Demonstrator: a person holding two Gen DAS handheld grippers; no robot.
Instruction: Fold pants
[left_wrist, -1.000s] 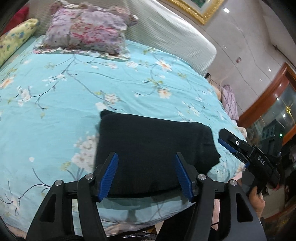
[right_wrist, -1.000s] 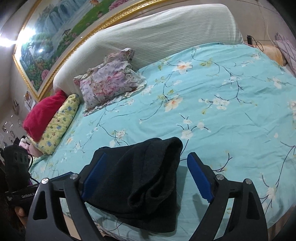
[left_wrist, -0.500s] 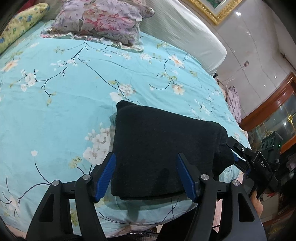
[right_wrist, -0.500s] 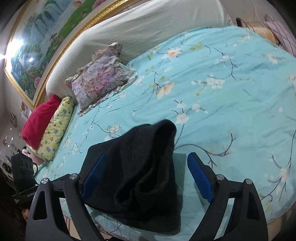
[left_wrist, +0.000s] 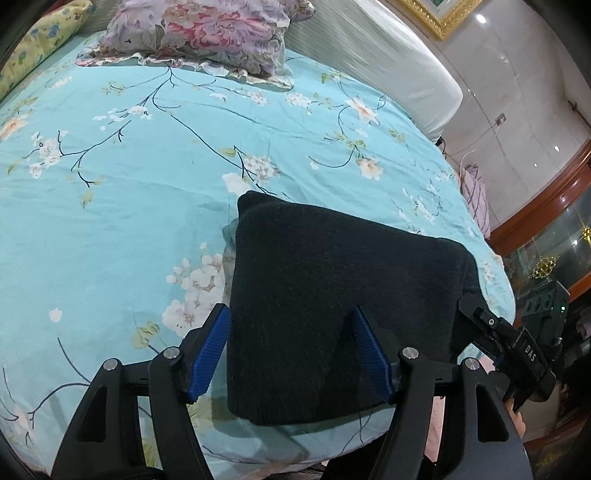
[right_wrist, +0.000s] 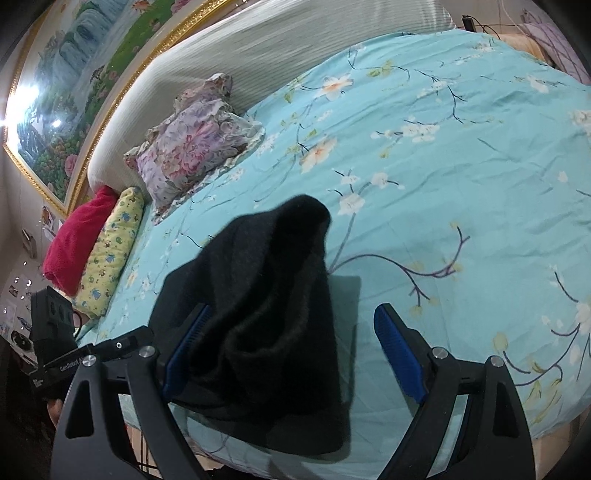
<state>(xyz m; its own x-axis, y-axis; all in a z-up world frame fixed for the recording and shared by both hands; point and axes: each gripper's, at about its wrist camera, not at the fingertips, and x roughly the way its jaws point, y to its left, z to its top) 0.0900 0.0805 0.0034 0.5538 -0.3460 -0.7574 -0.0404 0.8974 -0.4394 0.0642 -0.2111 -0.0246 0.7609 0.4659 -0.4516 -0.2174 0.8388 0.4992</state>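
My pants (left_wrist: 332, 295) lie folded at the bed's (left_wrist: 110, 206) near edge. Left hand-held gripper (left_wrist: 291, 354) and right hand-held gripper (right_wrist: 291, 354) gape wide, holding nothing. Next, I judge, tidying the bulky right end.

A turquoise floral bedspread (left_wrist: 147, 192) stretches beyond the fingers toward a padded white headboard (right_wrist: 280, 55), gilt-framed painting (right_wrist: 74, 85) above.

Black tool (left_wrist: 291, 350) frames, blue ribbed pads (left_wrist: 210, 350), silver screws.
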